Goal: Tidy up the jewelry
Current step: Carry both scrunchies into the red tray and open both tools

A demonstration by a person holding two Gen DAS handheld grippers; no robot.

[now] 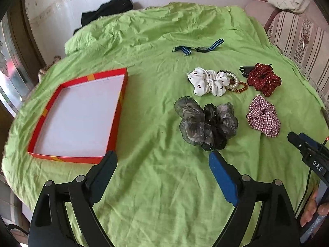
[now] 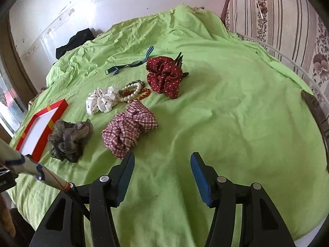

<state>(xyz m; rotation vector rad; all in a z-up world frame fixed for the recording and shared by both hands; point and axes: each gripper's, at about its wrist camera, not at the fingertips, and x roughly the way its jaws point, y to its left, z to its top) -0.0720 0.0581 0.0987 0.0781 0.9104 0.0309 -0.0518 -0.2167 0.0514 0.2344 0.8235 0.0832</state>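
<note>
jaws wide, sheer grey scrunchie (image 1: 205,123), crumpled green sheet (image 1: 164,185)

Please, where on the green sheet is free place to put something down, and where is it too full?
Free: the strip between the red box and the grey scrunchie, and the wide sheet right of the red dotted scrunchie. Crowded: around the pearl bracelet, where scrunchies lie close.

Wrinkled matt green cotton sheet (image 1: 156,185); beside it, sheer grey organza scrunchie (image 1: 205,123), glossy pearl bead bracelet (image 1: 233,82), smooth red cardboard tray (image 1: 115,121).
</note>
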